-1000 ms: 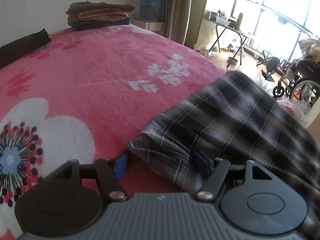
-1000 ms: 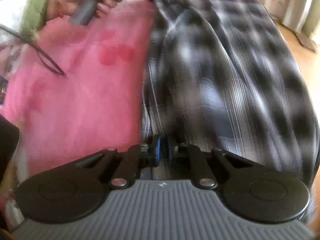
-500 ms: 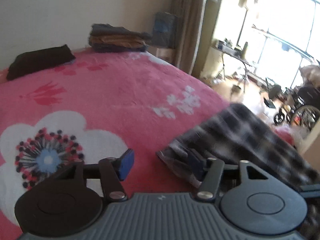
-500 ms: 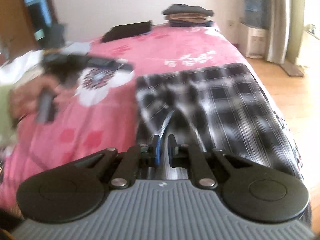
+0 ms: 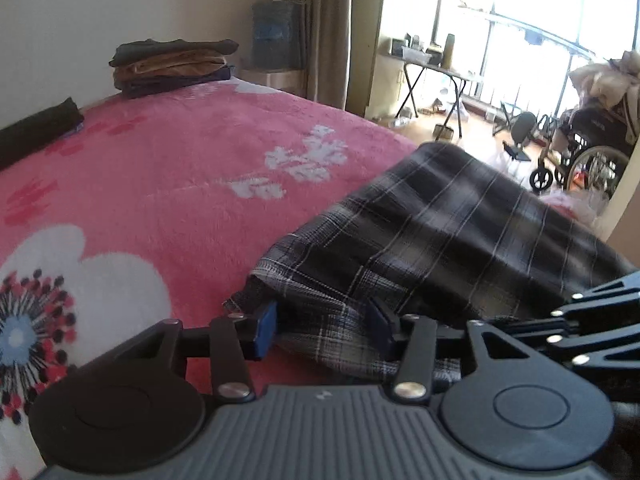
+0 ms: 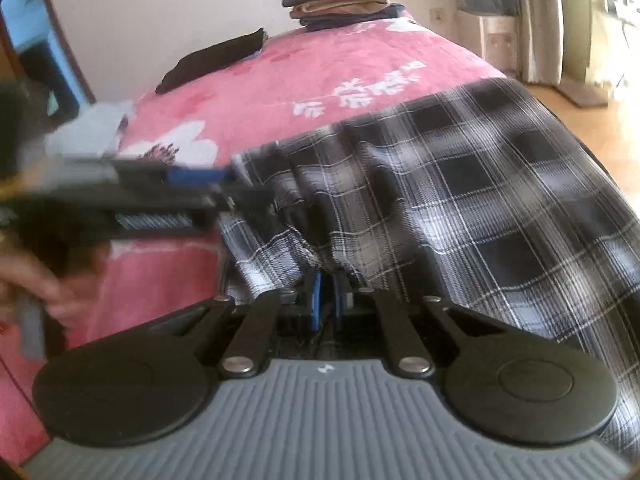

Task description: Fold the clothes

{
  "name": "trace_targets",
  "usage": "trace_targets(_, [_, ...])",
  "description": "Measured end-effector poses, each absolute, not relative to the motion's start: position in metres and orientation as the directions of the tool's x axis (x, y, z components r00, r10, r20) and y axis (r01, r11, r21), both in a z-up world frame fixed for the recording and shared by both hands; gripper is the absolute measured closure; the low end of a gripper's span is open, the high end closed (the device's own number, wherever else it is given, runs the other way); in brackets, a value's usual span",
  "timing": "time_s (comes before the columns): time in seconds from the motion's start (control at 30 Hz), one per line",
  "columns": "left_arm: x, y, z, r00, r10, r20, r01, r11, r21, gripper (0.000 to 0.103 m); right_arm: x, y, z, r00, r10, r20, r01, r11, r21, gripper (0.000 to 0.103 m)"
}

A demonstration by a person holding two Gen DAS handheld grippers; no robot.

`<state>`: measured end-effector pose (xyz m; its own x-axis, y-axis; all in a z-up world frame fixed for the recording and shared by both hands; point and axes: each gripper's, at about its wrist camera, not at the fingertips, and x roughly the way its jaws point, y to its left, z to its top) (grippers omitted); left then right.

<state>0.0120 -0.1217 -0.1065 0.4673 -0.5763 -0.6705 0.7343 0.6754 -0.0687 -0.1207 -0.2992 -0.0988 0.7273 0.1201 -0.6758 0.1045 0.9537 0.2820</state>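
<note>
While a stack of folded dark and tan clothes [image 5: 172,66] already sits at the far end of the pink floral bed [image 5: 168,168], the black-and-white plaid fabric garment [image 6: 460,184] lies only partly folded near its edge, with the right hand-held gripper [image 6: 326,300] pinched tight on a fold and the left hand-held gripper [image 5: 324,330], jaws half apart and just closing, around a corner without visibly pressing it.

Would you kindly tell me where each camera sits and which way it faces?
Left wrist: behind the left tongs, looking down across the pink bed toward the window; right tongs at right edge.
Right wrist: behind the right tongs, facing the wall; left tongs and a hand at left.
Shared: plaid garment, folded pile.
</note>
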Motion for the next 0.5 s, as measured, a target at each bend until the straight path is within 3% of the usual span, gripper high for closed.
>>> trace_targets(0.17, [0.007, -0.113, -0.092, 0.501, -0.584, -0.639, 0.726, 0.685, -0.057, 0.052, -0.144, -0.313, -0.072, 0.751, 0.113, -0.651, 0.150, 0.931, 0.334, 0.097])
trace_targets(0.33, [-0.013, -0.121, -0.076, 0.497, -0.619, -0.608, 0.776, 0.630, -0.006, 0.046, -0.181, -0.324, -0.062, 0.739, 0.005, -0.674, 0.212, 0.948, 0.239, 0.097])
trace_targets(0.5, [-0.038, -0.143, -0.074, 0.440, -0.623, -0.647, 0.824, 0.566, 0.016, 0.046, -0.198, -0.335, -0.064, 0.723, -0.045, -0.689, 0.264, 0.940, 0.217, 0.097])
